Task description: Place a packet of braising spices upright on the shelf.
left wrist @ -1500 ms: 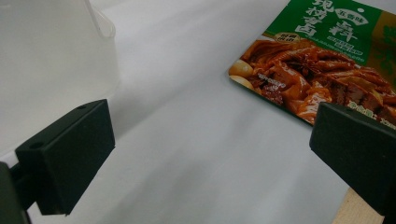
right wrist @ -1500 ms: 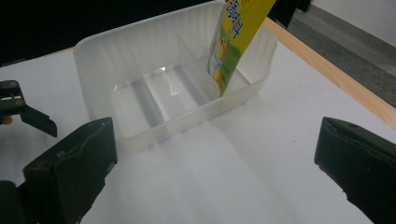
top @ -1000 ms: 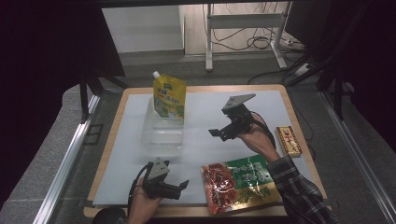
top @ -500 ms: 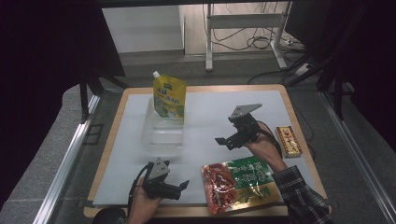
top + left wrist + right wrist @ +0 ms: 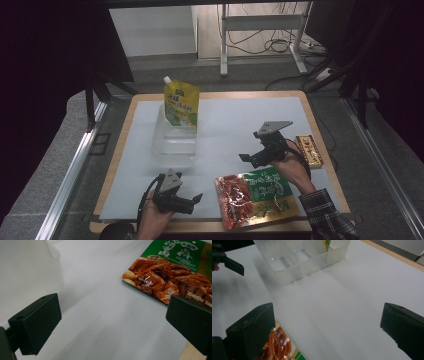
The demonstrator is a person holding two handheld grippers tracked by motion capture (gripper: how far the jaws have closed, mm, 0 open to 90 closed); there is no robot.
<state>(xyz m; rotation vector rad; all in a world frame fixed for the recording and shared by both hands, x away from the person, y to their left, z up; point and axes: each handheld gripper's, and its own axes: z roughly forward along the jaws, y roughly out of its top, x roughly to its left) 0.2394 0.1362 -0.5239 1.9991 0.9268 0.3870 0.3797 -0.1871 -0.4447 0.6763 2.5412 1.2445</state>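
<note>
A red and green food packet (image 5: pixel 255 197) lies flat at the table's front edge. My left gripper (image 5: pixel 194 204) rests low just left of it, open, and its own view has the packet (image 5: pixel 175 272) beyond the empty jaws (image 5: pixel 112 322). My right gripper (image 5: pixel 249 160) hovers just behind the packet, open and empty (image 5: pixel 329 327), with the packet's corner (image 5: pixel 279 342) under its left jaw. A yellow spouted pouch (image 5: pixel 181 102) stands upright at the far end of a clear plastic box (image 5: pixel 174 140).
A small wrapped snack bar (image 5: pixel 309 150) lies near the right edge of the white mat (image 5: pixel 225 125). The clear box (image 5: pixel 299 257) sits ahead of the right gripper, with the left gripper (image 5: pixel 227 261) beyond. The wooden table edge (image 5: pixel 190 353) is beside the left gripper's right jaw.
My right gripper has moved right and toward the front of the table, ending just behind the food packet. The left gripper has stayed where it was.
</note>
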